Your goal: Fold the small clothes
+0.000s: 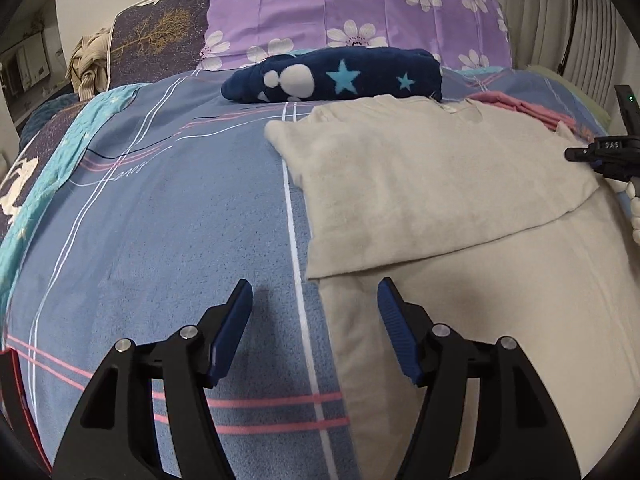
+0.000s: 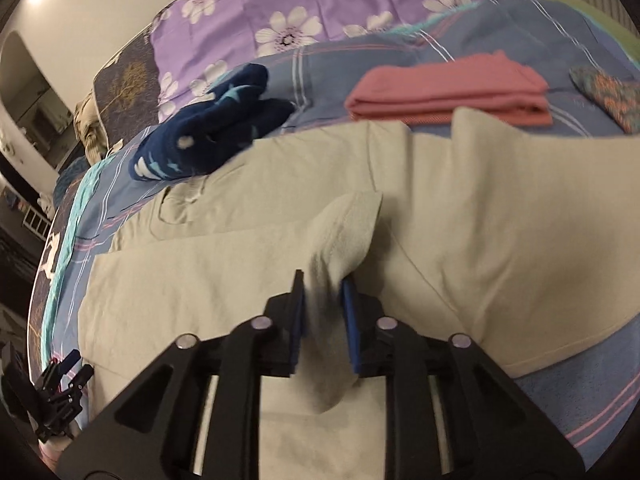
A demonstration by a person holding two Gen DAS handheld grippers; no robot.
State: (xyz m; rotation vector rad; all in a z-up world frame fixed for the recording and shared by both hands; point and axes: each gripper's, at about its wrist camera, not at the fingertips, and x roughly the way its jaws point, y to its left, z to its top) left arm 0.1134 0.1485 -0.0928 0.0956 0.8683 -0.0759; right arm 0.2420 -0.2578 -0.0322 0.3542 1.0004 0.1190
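Right tool (image 2: 323,320) clamped on a bunched fold of the beige garment (image 2: 224,280), which lies spread on the bed (image 1: 160,220). Left tool (image 1: 315,320) apart, hovering at its edge. Risk: thin pinch slips, fold collapses unevenly.

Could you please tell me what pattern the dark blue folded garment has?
The navy fleece garment has light-blue stars and white blobs, clearest in the left wrist view.

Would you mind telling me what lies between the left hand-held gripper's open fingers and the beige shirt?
Only bare blue plaid bedsheet, with the beige shirt edge just right of the left hand-held gripper, in the left wrist view.
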